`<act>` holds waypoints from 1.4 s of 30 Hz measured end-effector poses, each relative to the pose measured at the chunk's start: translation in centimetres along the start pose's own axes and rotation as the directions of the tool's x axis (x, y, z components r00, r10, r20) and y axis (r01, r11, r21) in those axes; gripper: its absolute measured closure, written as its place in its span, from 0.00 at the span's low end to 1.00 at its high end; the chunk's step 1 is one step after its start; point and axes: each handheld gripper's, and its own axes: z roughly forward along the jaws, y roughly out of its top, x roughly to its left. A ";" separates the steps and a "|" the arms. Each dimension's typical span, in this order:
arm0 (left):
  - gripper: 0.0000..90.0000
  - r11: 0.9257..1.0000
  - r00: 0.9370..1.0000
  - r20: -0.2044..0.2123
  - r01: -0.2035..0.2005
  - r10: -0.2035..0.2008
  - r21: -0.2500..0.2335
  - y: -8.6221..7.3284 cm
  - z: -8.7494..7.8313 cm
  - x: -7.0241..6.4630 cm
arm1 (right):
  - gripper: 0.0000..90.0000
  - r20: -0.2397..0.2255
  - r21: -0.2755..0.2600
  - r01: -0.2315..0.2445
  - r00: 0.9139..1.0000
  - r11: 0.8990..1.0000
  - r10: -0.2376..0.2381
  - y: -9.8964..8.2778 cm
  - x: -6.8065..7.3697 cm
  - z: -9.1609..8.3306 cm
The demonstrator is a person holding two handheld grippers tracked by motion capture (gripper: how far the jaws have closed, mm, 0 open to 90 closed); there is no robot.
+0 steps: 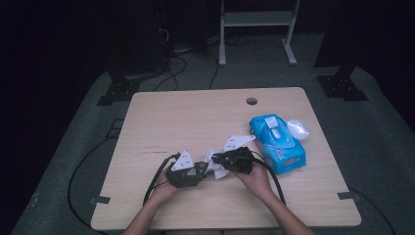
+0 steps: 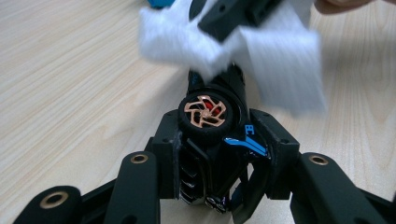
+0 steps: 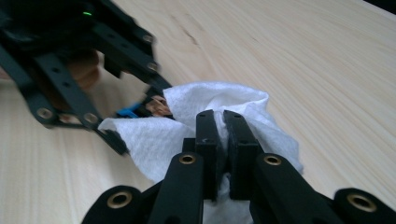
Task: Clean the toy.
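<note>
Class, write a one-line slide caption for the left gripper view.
Left gripper clamps a black toy car with a copper-spoked wheel while a white wipe held by the right gripper rubs it.

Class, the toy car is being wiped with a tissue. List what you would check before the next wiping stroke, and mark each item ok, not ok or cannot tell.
1. Left hand-held gripper clamps the toy car: ok.
2. Right hand-held gripper pinches the white wipe: ok.
3. Wipe reaches the car: ok.
4. Car clean underneath: cannot tell.
5. Blue wipe pack clear of both hands: ok.
6. Table free around the work: ok.
</note>
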 end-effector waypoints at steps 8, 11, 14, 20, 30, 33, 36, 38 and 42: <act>0.64 1.000 1.000 -0.005 0.000 0.001 0.008 0.0 -0.2 0.5 | 0.94 0.078 0.004 -0.080 0.994 0.997 0.079 -1.4 -3.2 -2.2; 0.63 1.000 1.000 0.000 0.019 -0.019 -0.002 0.1 -0.1 0.5 | 0.94 0.052 -0.022 -0.119 0.991 0.993 0.120 -2.1 -3.7 -2.5; 0.58 0.994 0.994 0.054 0.099 -0.097 -0.044 0.1 -0.5 1.0 | 0.94 0.065 -0.016 -0.095 0.993 0.995 0.096 -2.0 -3.3 -2.5; 0.51 0.992 0.991 0.068 0.119 -0.116 -0.040 0.0 -0.7 1.1 | 0.94 0.067 -0.017 -0.070 0.995 0.997 0.071 -2.6 -2.6 -3.1; 0.41 0.995 0.995 0.039 0.095 -0.095 0.004 -0.1 -0.2 0.7 | 0.94 0.067 0.024 -0.027 0.997 0.999 0.025 -3.1 -1.5 -3.8; 0.35 0.998 0.998 0.015 0.067 -0.067 -0.002 -0.1 -0.1 0.4 | 0.94 0.057 0.057 -0.020 0.998 0.998 0.017 -3.6 -1.1 -3.7; 0.40 0.999 0.999 -0.005 0.034 -0.034 -0.009 0.0 0.1 0.1 | 0.94 0.062 0.107 -0.002 0.998 0.994 -0.005 -4.3 -0.9 -3.0; 0.39 1.000 1.000 -0.022 0.006 -0.006 -0.008 -0.1 0.3 -0.1 | 0.94 0.052 0.092 -0.017 0.999 0.996 0.012 -4.3 -1.2 -2.9; 0.39 1.000 1.000 -0.024 0.002 -0.002 -0.005 -0.1 0.3 -0.1 | 0.94 0.044 0.017 -0.045 0.998 0.999 0.044 -3.0 -1.9 -3.4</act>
